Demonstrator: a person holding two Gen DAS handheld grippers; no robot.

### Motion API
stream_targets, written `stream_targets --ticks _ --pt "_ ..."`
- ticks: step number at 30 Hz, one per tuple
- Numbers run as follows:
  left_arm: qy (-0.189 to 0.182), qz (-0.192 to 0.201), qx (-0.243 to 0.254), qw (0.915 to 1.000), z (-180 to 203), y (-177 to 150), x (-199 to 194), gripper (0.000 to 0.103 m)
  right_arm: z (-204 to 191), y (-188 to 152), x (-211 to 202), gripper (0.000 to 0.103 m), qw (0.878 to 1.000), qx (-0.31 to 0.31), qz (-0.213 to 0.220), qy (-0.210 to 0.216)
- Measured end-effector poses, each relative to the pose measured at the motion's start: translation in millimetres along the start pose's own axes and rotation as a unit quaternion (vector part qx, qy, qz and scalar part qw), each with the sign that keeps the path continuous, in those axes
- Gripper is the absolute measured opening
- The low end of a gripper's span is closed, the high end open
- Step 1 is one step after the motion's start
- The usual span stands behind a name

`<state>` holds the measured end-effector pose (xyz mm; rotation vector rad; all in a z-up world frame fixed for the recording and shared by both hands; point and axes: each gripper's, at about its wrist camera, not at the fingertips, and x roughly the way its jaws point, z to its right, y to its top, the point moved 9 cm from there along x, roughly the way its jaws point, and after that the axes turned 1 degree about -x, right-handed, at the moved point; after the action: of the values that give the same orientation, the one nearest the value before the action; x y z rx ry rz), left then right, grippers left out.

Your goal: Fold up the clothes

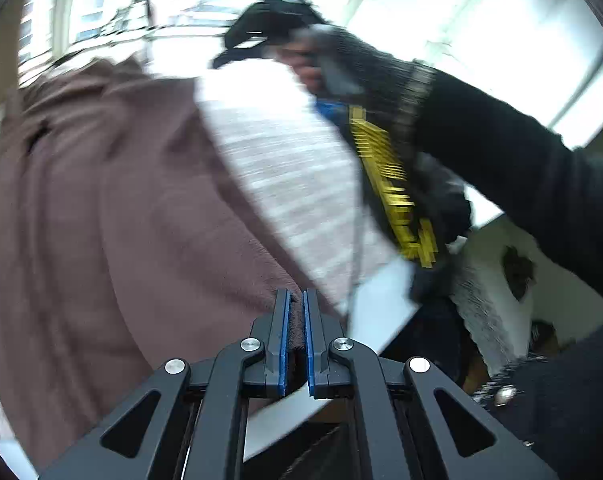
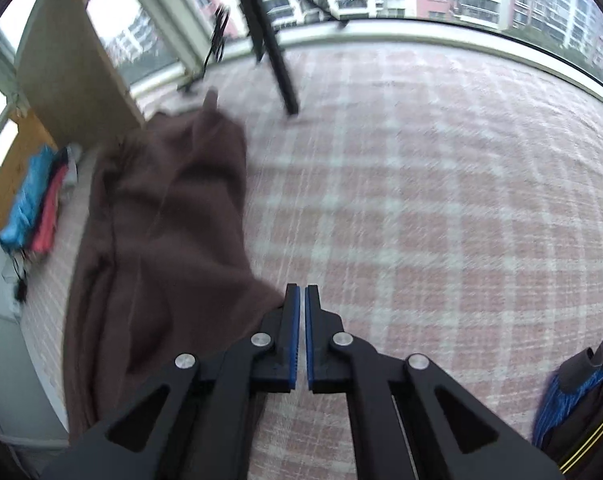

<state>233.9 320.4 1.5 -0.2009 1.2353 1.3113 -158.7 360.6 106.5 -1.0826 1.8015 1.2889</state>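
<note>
Between the left gripper's blue pads: we see one brown garment, a soft matte knit, its edge pinched there.
Cloth shape: it spreads in long creases ahead and left of that gripper.
Right gripper: jaws nearly touching; the garment's corner reaches its left finger, though blur keeps us from confirming a grip.
Surface: one pink-and-white checked cover beneath and ahead of the right gripper.
Count: one garment, two grippers.
</note>
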Motion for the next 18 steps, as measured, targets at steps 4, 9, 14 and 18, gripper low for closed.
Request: stream_targets --ticks 4,9,14,18 --pt "0.005 -0.028 0.045 0.9986 23 -4 38 0.005 15 6 -10 0.002 0.999 0.034 0.005 0.019" --pt "0.0 -0.038 0.023 0.999 9 -10 40 0.005 -5 -20 -2 0.037 0.991 0.055 -0.048 0.116" --pt "-0.012 -0.033 0.022 0.9992 12 -10 36 0.005 -32 -32 24 0.024 0.993 0.026 -0.059 0.101" --pt "-0.022 -0.019 0.012 0.9995 18 -6 39 0.006 -38 -31 30 0.004 0.998 -0.038 -0.044 0.026"
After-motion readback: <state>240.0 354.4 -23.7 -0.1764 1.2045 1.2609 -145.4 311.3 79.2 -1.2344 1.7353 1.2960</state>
